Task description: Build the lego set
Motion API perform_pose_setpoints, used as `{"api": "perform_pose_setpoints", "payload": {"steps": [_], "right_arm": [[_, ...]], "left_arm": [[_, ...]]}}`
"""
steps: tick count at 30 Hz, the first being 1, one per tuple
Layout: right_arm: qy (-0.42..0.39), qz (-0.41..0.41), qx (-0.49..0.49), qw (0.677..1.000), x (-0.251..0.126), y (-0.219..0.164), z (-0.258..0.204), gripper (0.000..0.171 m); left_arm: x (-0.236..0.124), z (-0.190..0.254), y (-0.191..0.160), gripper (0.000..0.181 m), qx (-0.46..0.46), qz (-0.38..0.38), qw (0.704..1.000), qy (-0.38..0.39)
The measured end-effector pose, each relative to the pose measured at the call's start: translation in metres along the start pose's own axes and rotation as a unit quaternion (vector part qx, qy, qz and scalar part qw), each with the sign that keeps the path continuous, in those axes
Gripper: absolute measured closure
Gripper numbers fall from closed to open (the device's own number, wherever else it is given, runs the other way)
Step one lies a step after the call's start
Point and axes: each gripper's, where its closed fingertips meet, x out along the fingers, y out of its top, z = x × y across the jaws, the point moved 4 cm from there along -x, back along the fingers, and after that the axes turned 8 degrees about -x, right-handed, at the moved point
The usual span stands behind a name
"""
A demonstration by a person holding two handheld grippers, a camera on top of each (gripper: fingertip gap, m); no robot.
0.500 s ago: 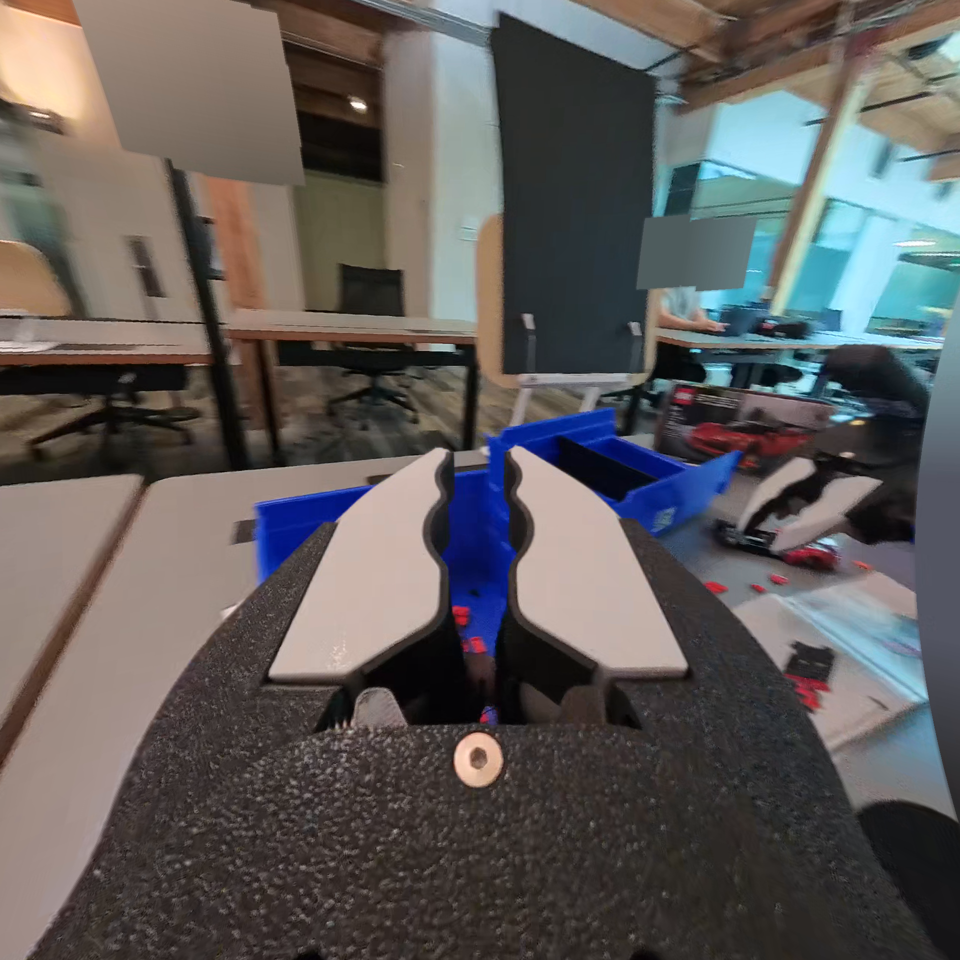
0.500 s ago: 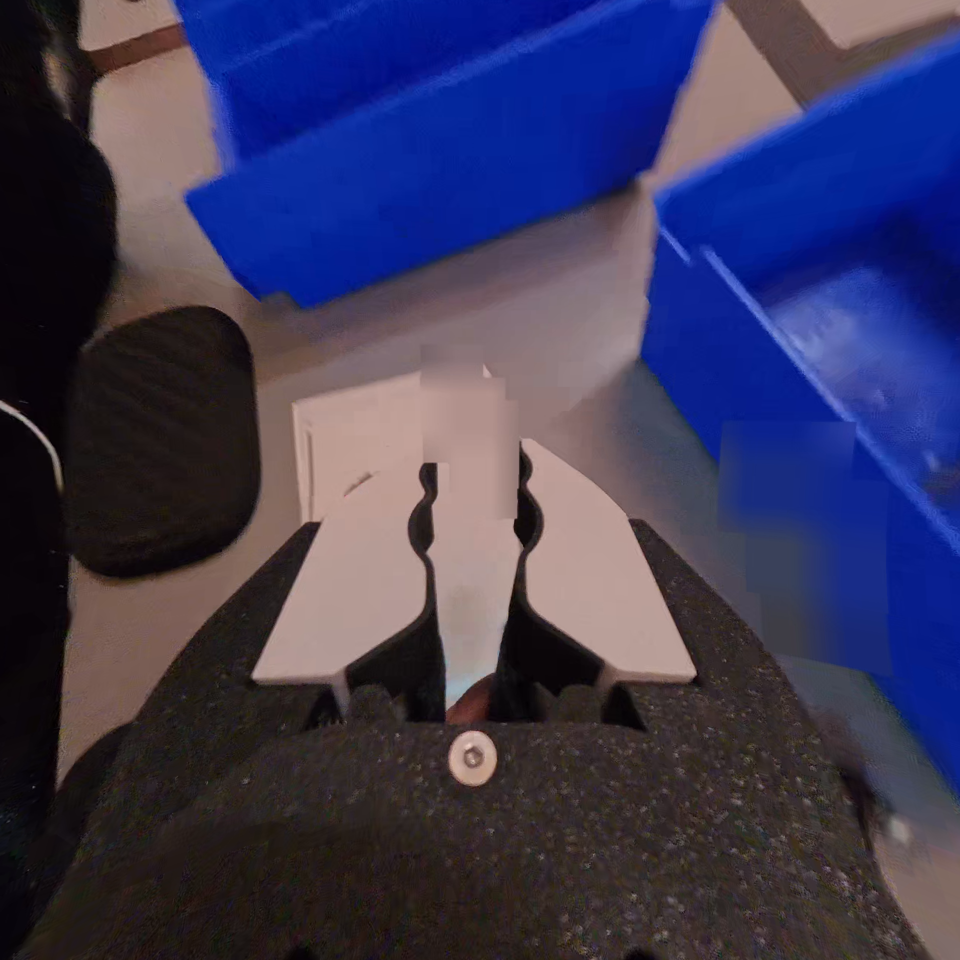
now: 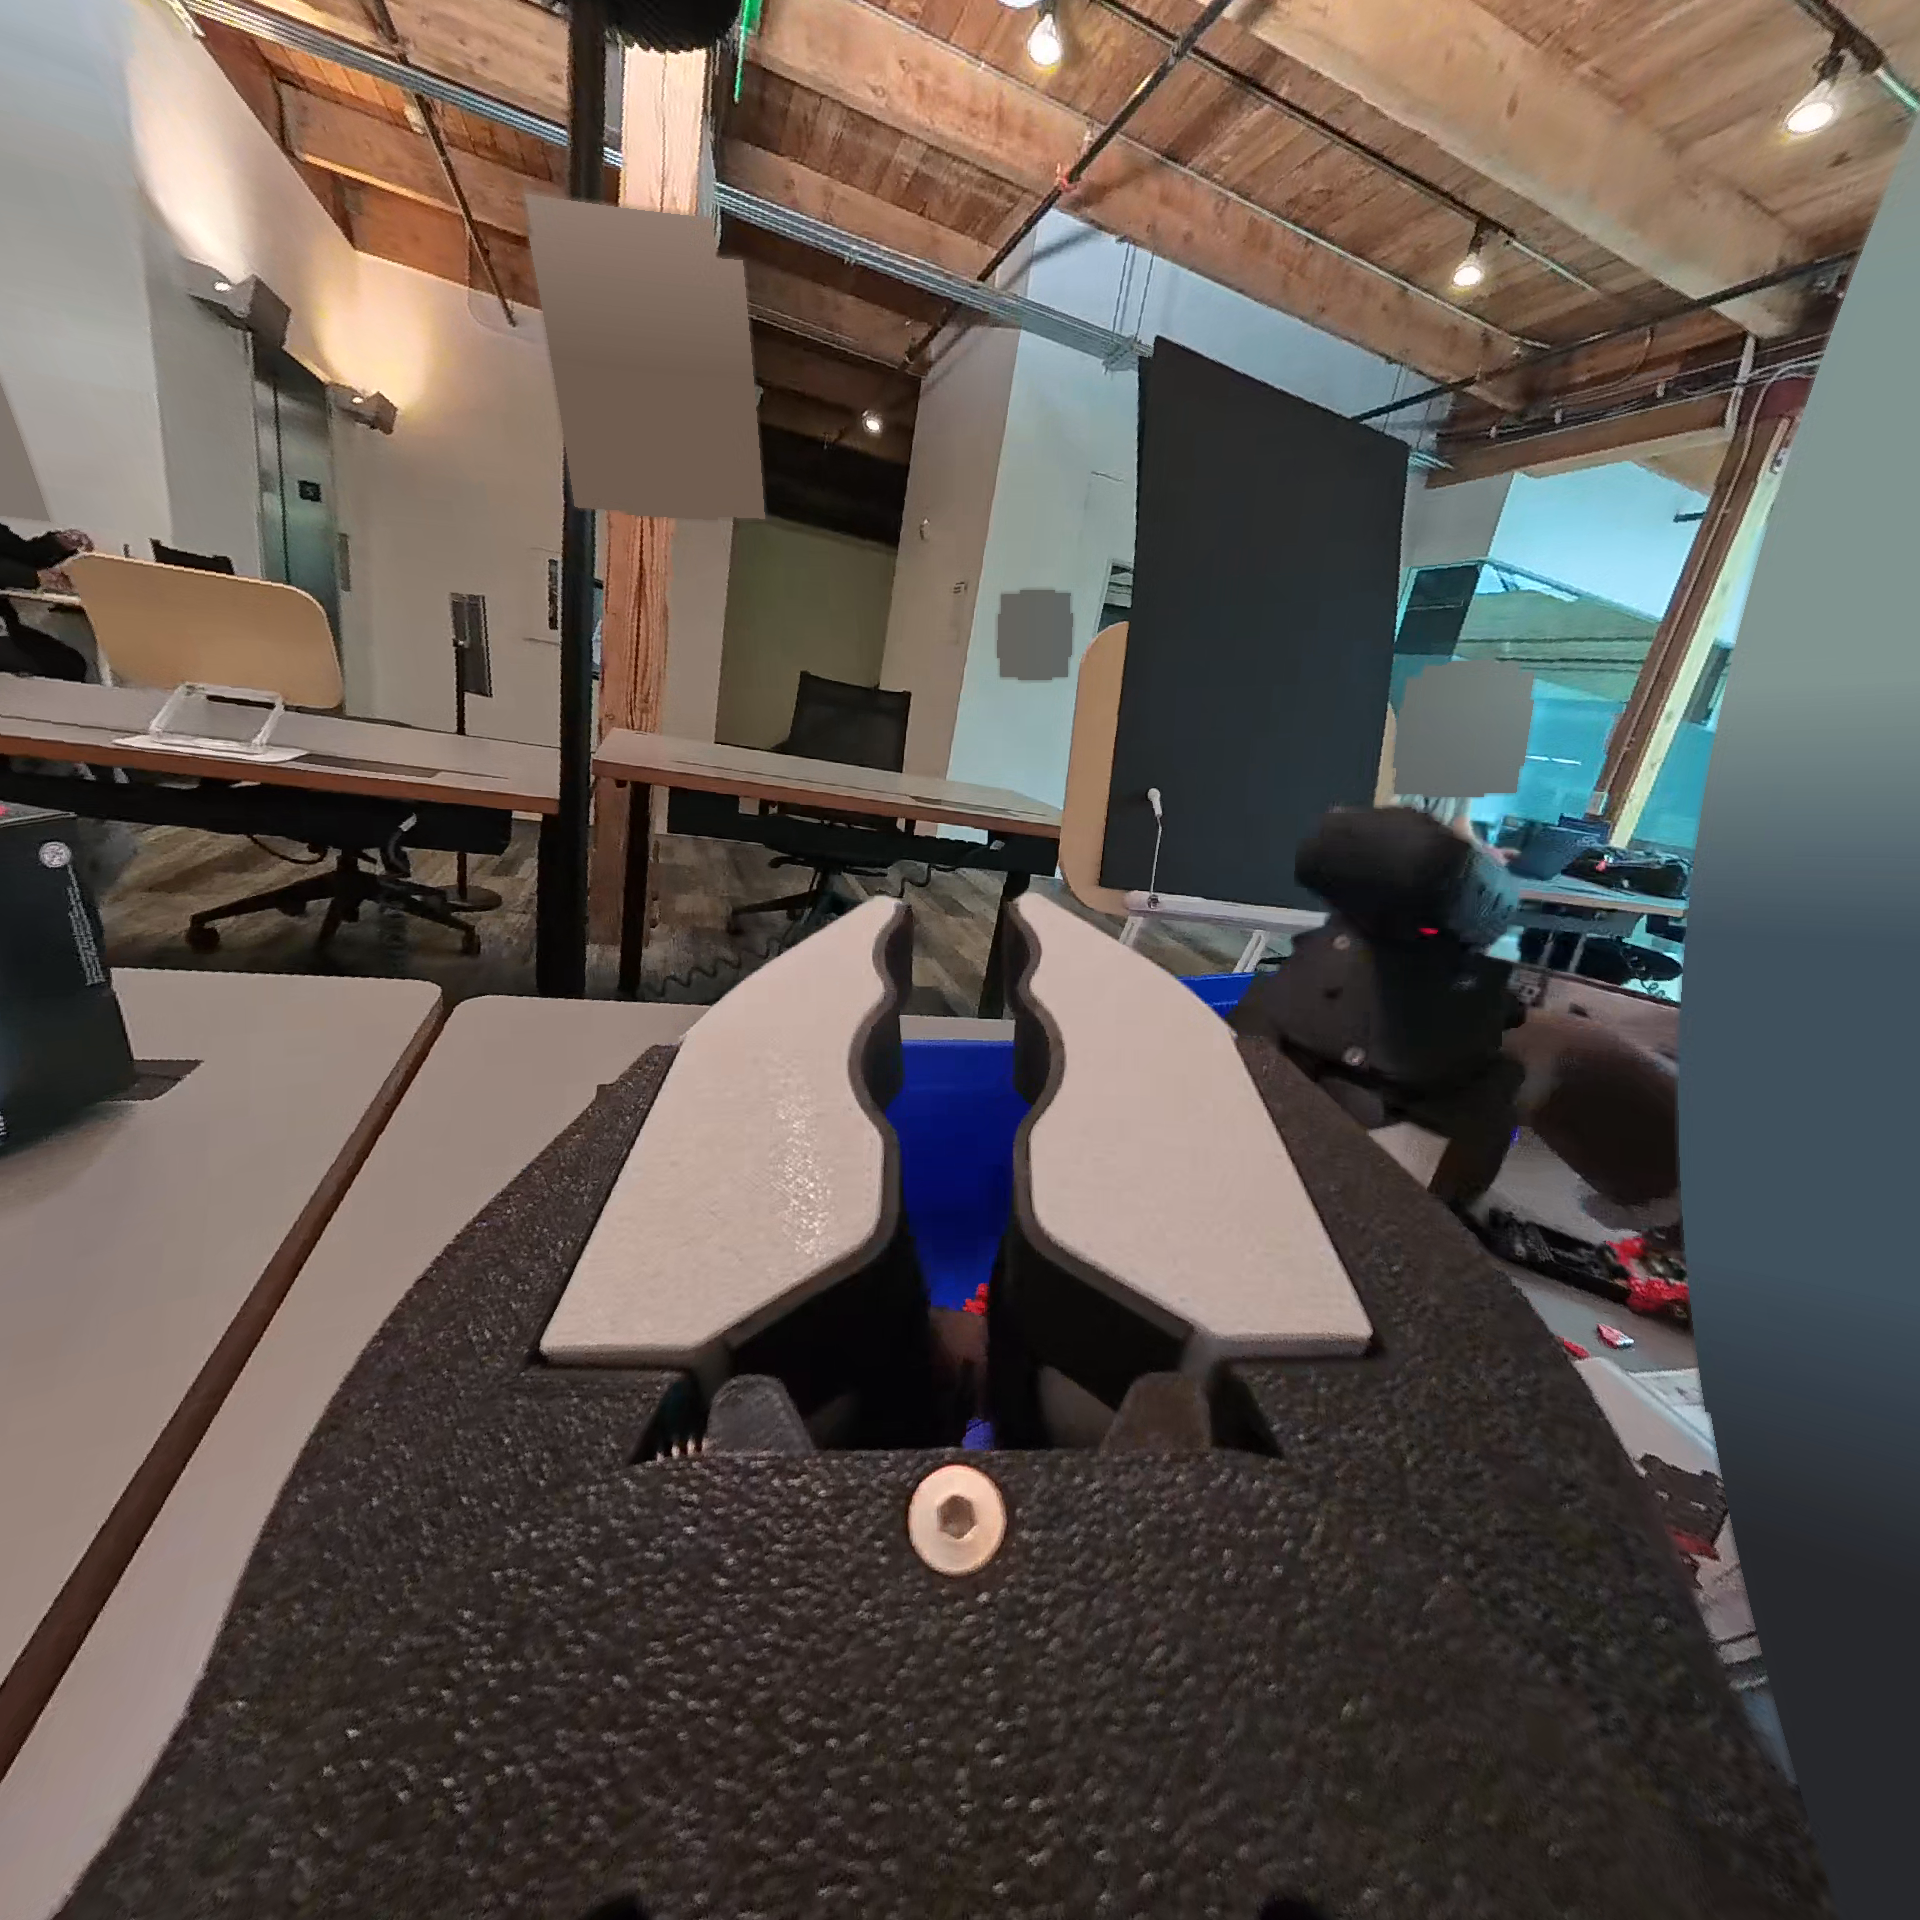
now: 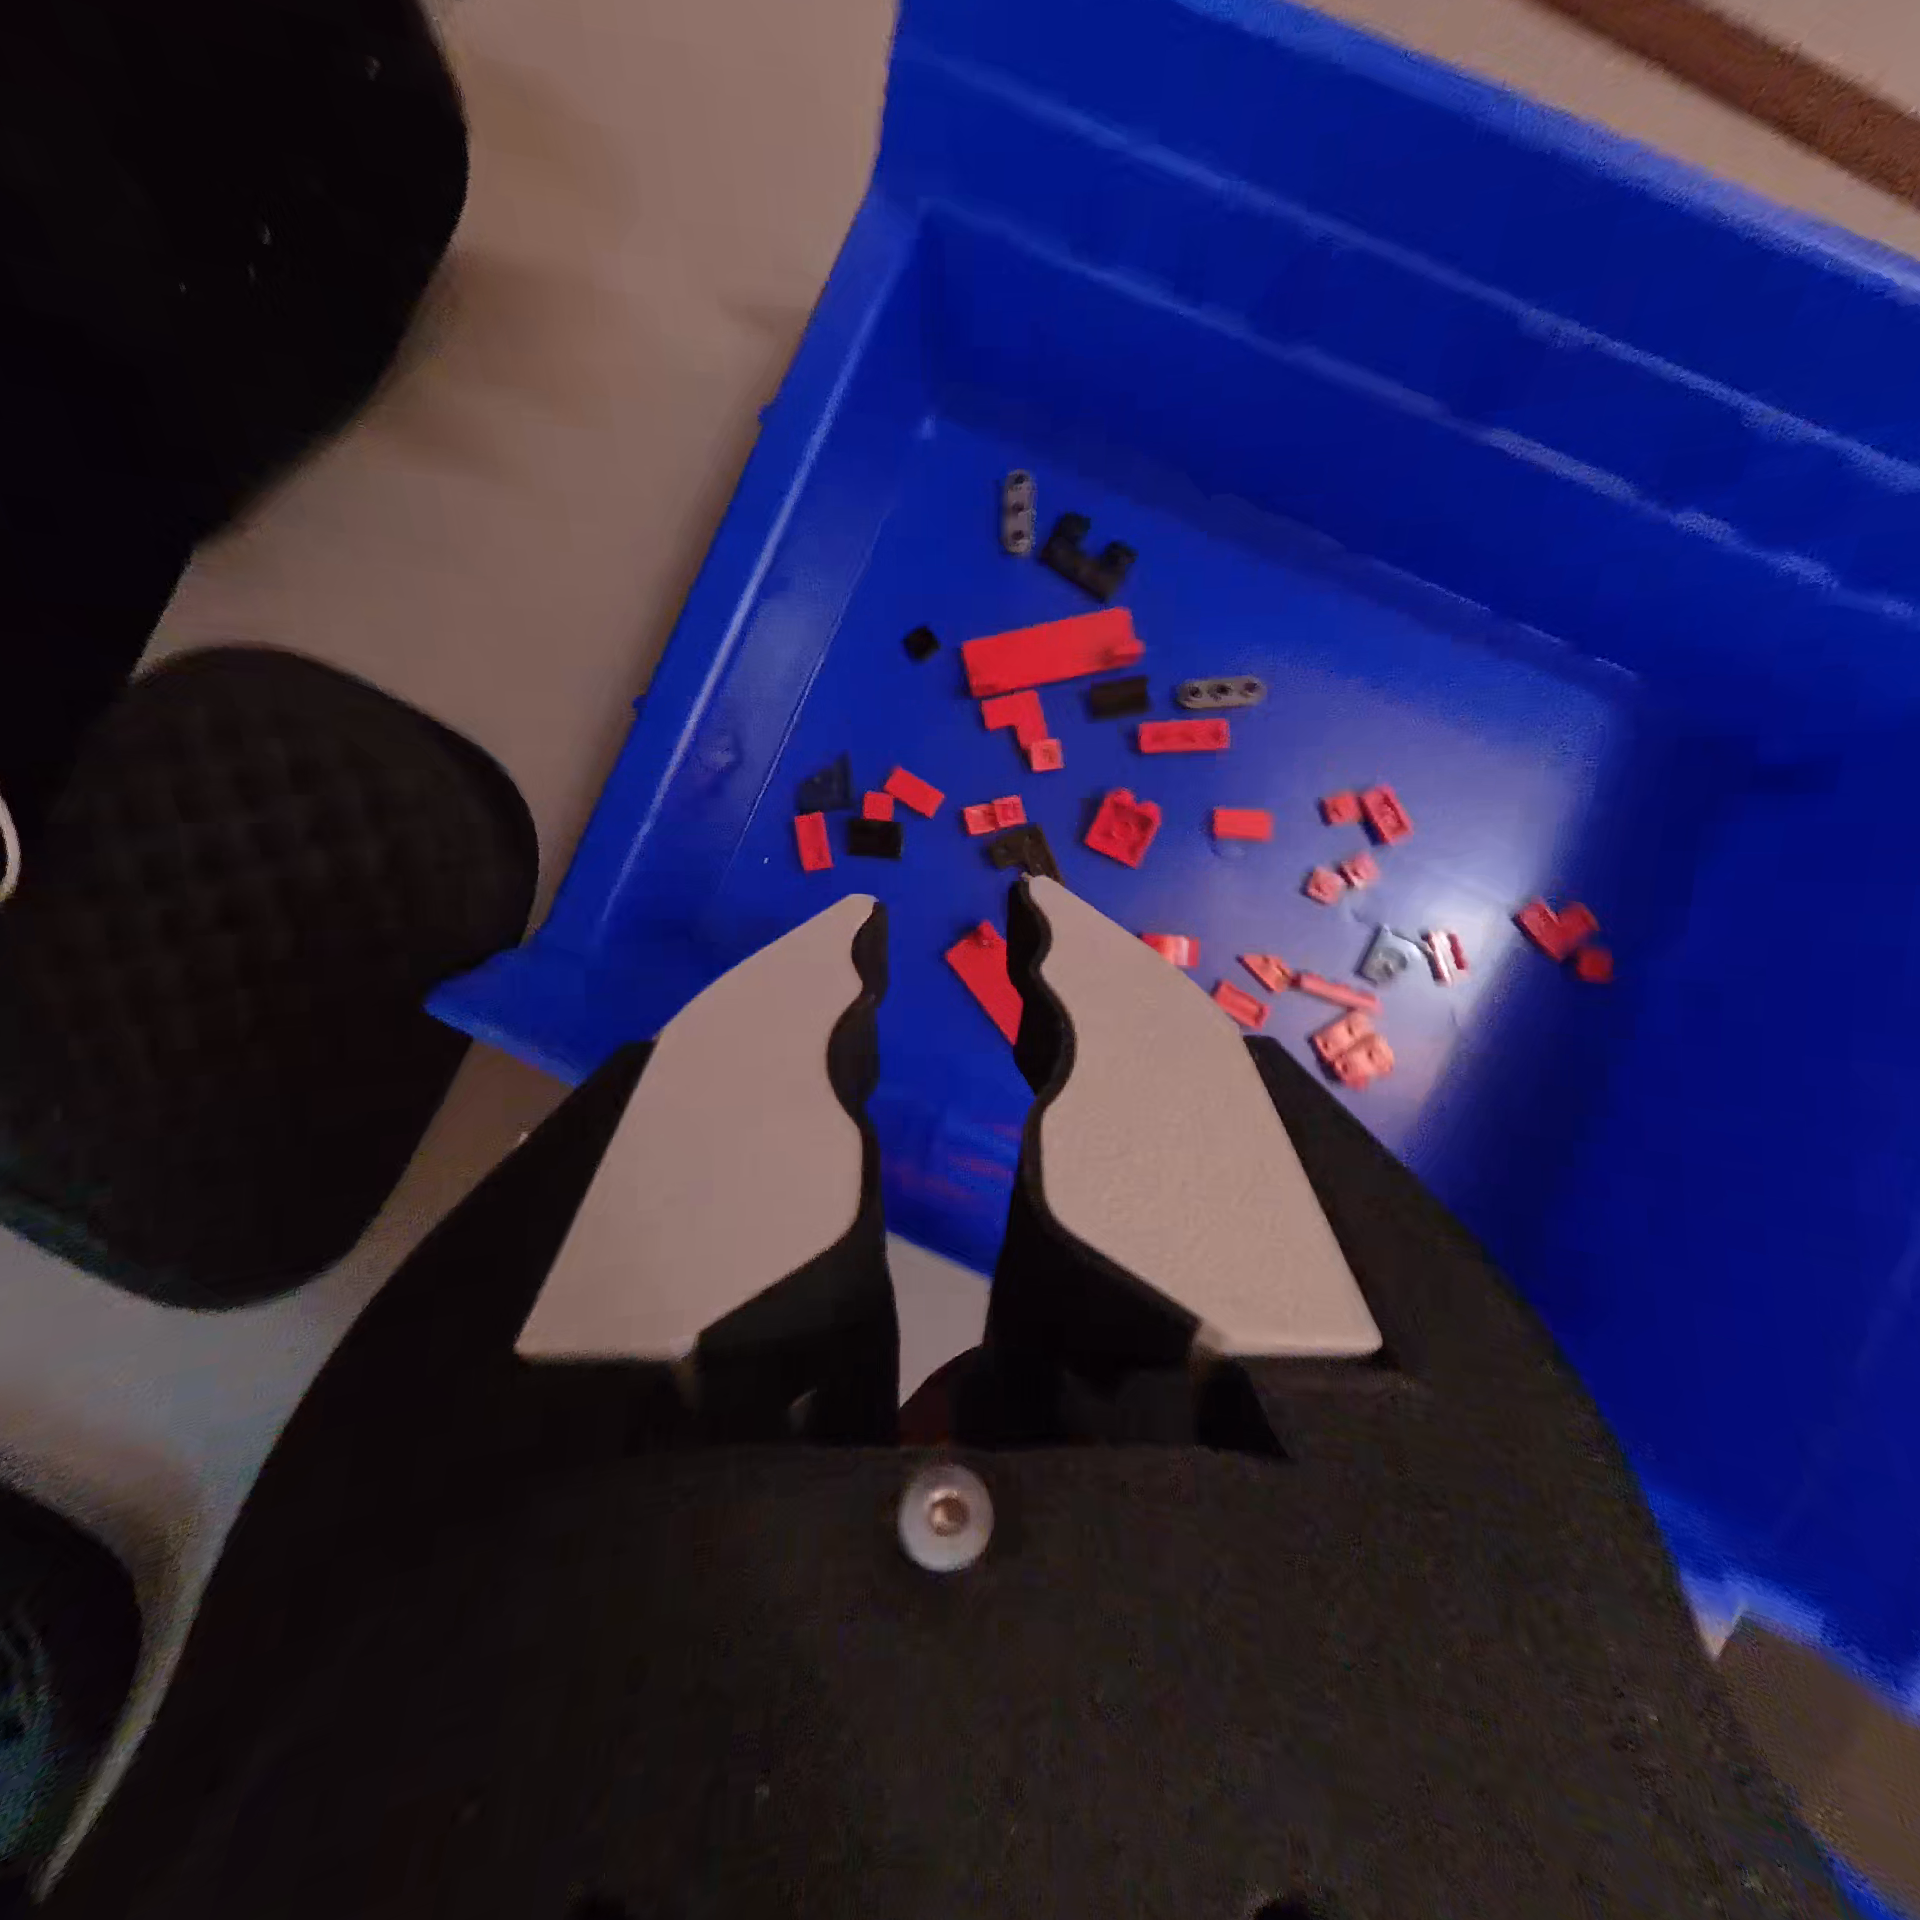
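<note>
Right wrist view: right gripper (image 4: 948, 902) hangs over the near left part of a blue bin (image 4: 1226, 312), pointing down into it. Fingers spread, a clear gap between the tips, nothing held. The bin sits on a pale table (image 4: 582, 343).

Bin floor carries scattered lego pieces (image 4: 1122, 826), mostly red, some black, a few grey. A long red piece (image 4: 1049, 651) lies further in, well past the fingertips. A flat red plate (image 4: 982, 971) lies directly under the gap between the two fingers, partly hidden by the right finger. A small black piece (image 4: 1023, 852) sits just beyond the right fingertip. Further red bits are strewn to the right, near a bright glare spot on the bin floor. Whether the tips touch the bin floor: cannot tell.

Left of the bin, dark rounded padded shapes (image 4: 239, 966) rest on the table; what they are is unclear.

Left wrist view: left gripper (image 3: 958, 925) is held level above the table (image 3: 208, 1247), aimed across the room. Fingers spread by a narrow gap, empty. Through the gap a strip of the blue bin (image 3: 951, 1143) shows, with a few red bits low in it. To the right the right gripper (image 3: 1392, 997) appears as a dark body tipped downward; its fingertips are hidden from here. Beyond it, low right, a partly built red and black lego model (image 3: 1600, 1262) lies on the table, with loose red pieces beside it. A black box (image 3: 47, 977) stands at the far left on the neighbouring table
</note>
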Motion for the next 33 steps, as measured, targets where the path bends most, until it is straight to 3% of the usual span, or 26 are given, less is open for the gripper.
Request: {"api": "perform_pose_setpoints", "payload": {"steps": [3, 6, 8, 12, 20, 33], "right_arm": [[0.044, -0.048, -0.055, 0.996, 0.018, 0.006, 0.0, 0.151], [-0.013, -0.112, -0.074, 0.991, 0.02, -0.004, 0.022, 0.152], [-0.057, -0.138, -0.049, 0.988, 0.018, -0.016, 0.043, 0.153], [-0.045, -0.123, 0.001, 0.991, 0.026, -0.028, 0.063, 0.153], [-0.088, -0.205, 0.071, 0.972, 0.016, -0.048, 0.102, 0.156], [0.069, -0.243, -0.009, 0.968, 0.05, -0.044, 0.087, 0.16]], "left_arm": [[-0.002, -0.003, 0.003, 0.166, -0.01, 0.012, 1.0, -0.001], [-0.002, -0.005, 0.004, 0.166, -0.02, 0.024, 1.0, 0.002], [0.0, -0.005, 0.002, 0.166, -0.017, 0.018, 1.0, 0.002], [0.001, -0.005, 0.001, 0.166, -0.019, 0.017, 1.0, 0.001], [0.002, -0.004, 0.001, 0.166, -0.021, 0.018, 1.0, -0.001], [0.002, -0.003, 0.001, 0.166, -0.023, 0.019, 1.0, -0.007]]}}
